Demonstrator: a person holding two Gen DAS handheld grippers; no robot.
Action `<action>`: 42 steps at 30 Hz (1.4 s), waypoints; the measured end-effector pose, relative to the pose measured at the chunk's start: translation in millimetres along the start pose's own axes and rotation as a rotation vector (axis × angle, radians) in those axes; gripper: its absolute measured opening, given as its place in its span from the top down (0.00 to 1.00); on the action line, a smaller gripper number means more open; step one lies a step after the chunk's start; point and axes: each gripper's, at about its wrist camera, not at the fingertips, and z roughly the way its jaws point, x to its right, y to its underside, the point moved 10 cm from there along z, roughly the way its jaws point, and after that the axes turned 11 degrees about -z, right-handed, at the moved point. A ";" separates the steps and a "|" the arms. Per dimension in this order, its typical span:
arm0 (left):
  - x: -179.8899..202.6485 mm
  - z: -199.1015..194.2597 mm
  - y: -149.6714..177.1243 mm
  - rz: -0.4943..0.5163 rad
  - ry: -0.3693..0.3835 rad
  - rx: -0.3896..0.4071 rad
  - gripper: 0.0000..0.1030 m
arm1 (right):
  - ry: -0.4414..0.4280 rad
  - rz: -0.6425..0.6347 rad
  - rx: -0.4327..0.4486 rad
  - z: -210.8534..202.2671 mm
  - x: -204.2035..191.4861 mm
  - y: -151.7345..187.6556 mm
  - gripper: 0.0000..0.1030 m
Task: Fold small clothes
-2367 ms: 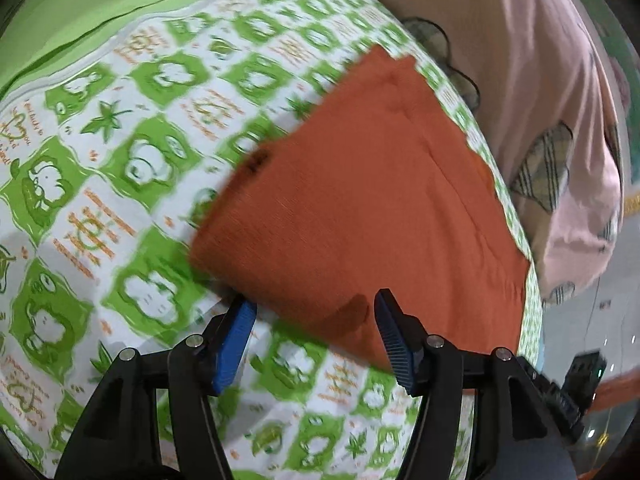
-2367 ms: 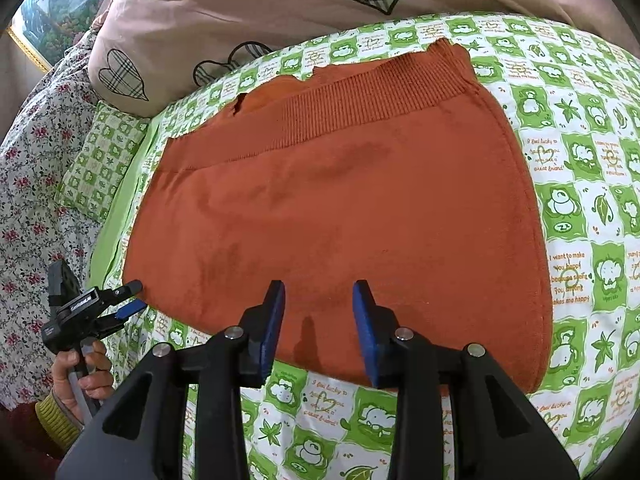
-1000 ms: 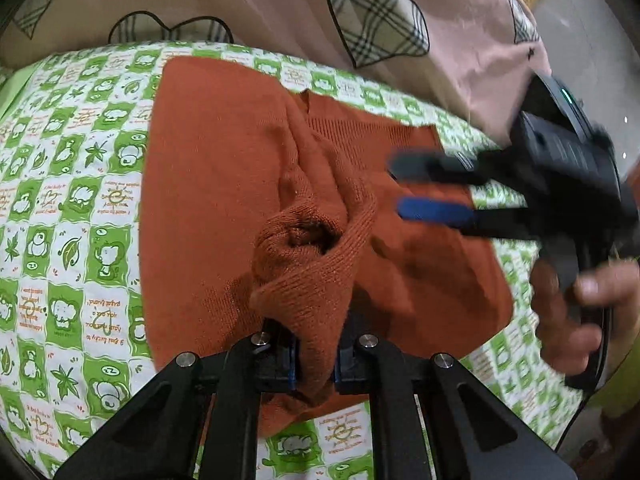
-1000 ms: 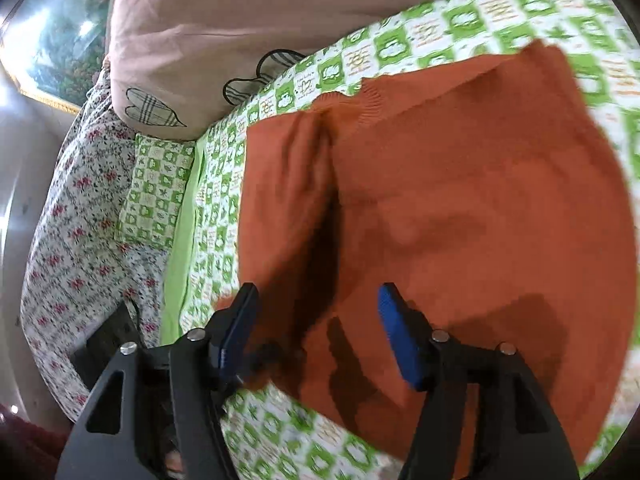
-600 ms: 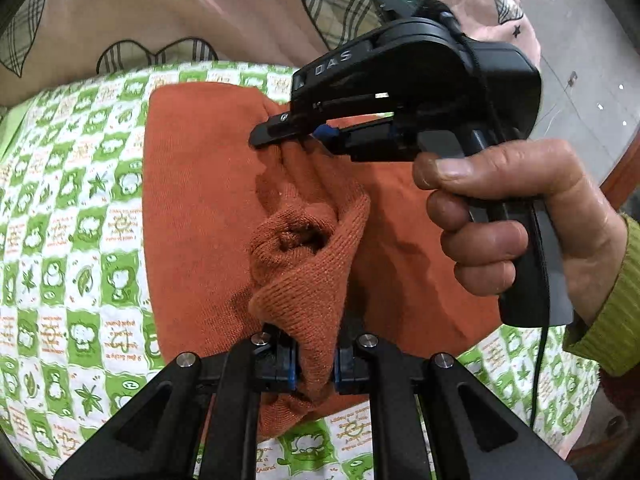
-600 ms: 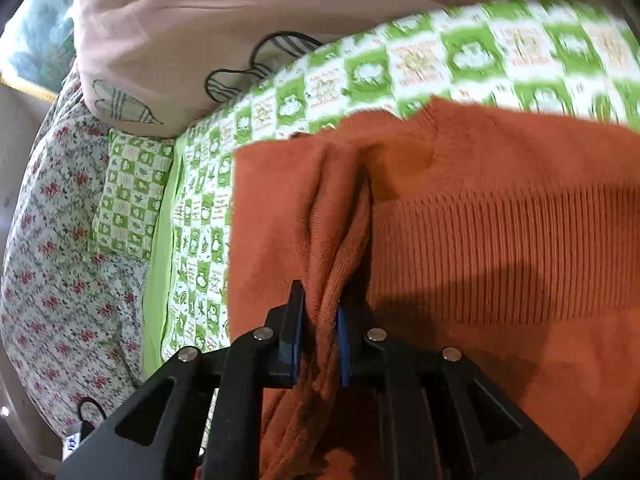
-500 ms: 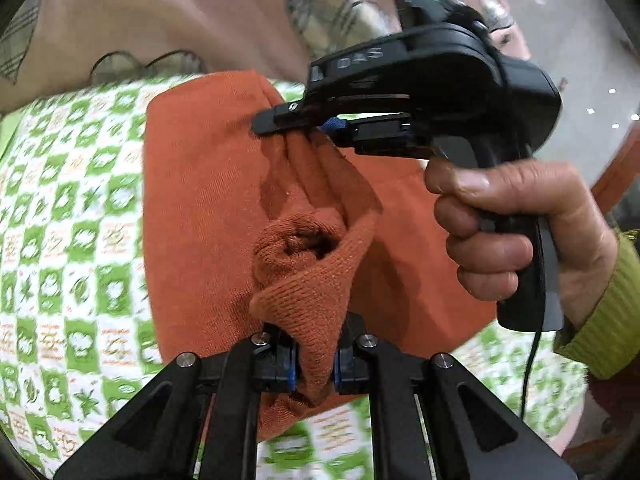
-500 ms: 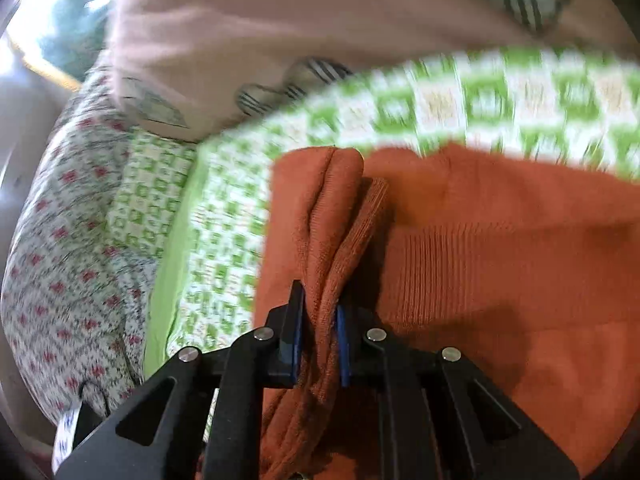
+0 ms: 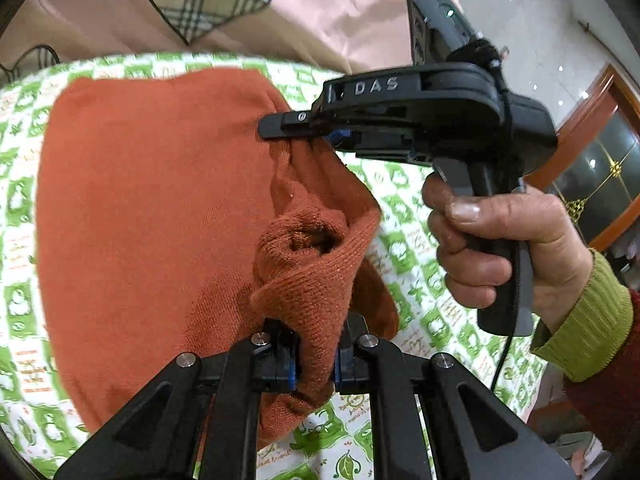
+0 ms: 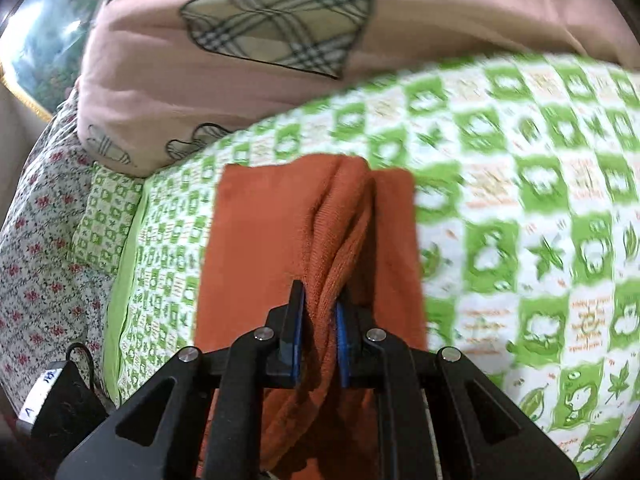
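Observation:
An orange knit garment (image 9: 152,208) lies on the green-and-white patterned bed sheet (image 9: 16,200). My left gripper (image 9: 314,364) is shut on a bunched ribbed edge of it near me. My right gripper (image 10: 320,344) is shut on another fold of the same garment (image 10: 256,240); it also shows in the left wrist view (image 9: 320,136), held in a hand, pinching the cloth's far right edge and lifting it. The cloth hangs between the two grippers, with its right side doubled over toward the left.
A pink quilt with plaid hearts (image 10: 248,40) is heaped at the head of the bed. A floral cover (image 10: 36,240) and a small green checked pillow (image 10: 104,224) lie at the left. A wooden door frame (image 9: 592,128) stands beyond the bed's right side.
Both grippers have shut on the garment's right edge and carried it up and to the left, so the cloth now covers a narrower strip of sheet.

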 end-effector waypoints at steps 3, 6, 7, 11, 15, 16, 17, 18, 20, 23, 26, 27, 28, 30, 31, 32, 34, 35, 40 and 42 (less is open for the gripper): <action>-2.5 4.2 0.6 -0.013 0.004 -0.010 0.90 | -0.005 -0.003 -0.003 3.1 5.8 5.2 0.86; -4.4 4.2 -3.7 -0.006 0.001 -0.006 0.90 | -0.015 0.008 0.010 2.8 7.4 4.5 0.86; 1.6 1.2 4.9 -0.002 -0.003 -0.005 0.90 | -0.013 0.006 0.012 2.1 9.0 4.6 0.86; 2.8 10.2 10.3 -0.012 -0.018 -0.009 0.89 | 0.020 -0.016 -0.007 6.2 18.4 9.2 0.86; 10.9 19.6 19.3 -0.010 -0.032 -0.013 0.89 | 0.039 -0.023 -0.021 11.0 24.7 11.2 0.86; 14.5 18.7 22.3 -0.009 -0.029 -0.013 0.87 | 0.040 -0.024 -0.019 10.8 24.4 11.4 0.86; 16.5 19.3 23.8 -0.008 -0.024 -0.019 0.82 | 0.041 -0.024 -0.020 11.4 24.4 11.5 0.86; 20.3 17.9 26.2 -0.010 -0.012 -0.028 0.79 | 0.043 -0.026 -0.022 11.5 24.5 11.7 0.86; 24.1 14.7 30.3 -0.010 -0.002 -0.041 0.74 | 0.055 -0.032 -0.029 13.4 26.7 13.6 0.84; 24.3 0.0 37.0 0.003 0.002 -0.047 0.68 | 0.075 -0.010 -0.034 6.9 30.5 16.4 0.73; 15.2 -27.1 42.5 -0.021 0.026 -0.036 0.60 | 0.176 -0.025 -0.014 -16.5 37.1 19.0 0.66; 6.9 -39.4 44.3 -0.036 0.020 -0.022 0.59 | 0.205 -0.027 -0.008 -24.6 38.8 20.7 0.66; -0.2 -47.1 44.6 -0.047 0.008 -0.011 0.57 | 0.214 -0.018 0.003 -34.3 38.4 23.5 0.66; -23.4 -65.4 44.6 -0.093 -0.022 0.015 0.55 | 0.159 0.009 0.029 -47.1 27.4 29.4 0.66; -33.6 -71.5 43.2 -0.117 -0.034 0.025 0.52 | 0.123 0.012 0.034 -50.4 18.5 33.2 0.66; -45.3 -76.4 42.2 -0.143 -0.048 0.035 0.48 | 0.094 0.007 0.030 -51.5 8.8 38.8 0.66; -68.5 -85.8 39.5 -0.203 -0.078 0.052 0.47 | 0.066 0.003 -0.004 -45.8 -4.6 54.5 0.64; -78.6 -88.4 37.9 -0.236 -0.090 0.057 0.46 | 0.064 0.010 -0.021 -41.1 -6.7 60.0 0.63; -118.1 -94.3 31.2 -0.359 -0.094 0.062 0.43 | 0.074 0.080 -0.094 -14.5 0.2 85.8 0.63; -126.4 -96.1 31.7 -0.374 -0.101 0.065 0.43 | 0.067 0.088 -0.084 -10.5 -0.1 83.7 0.68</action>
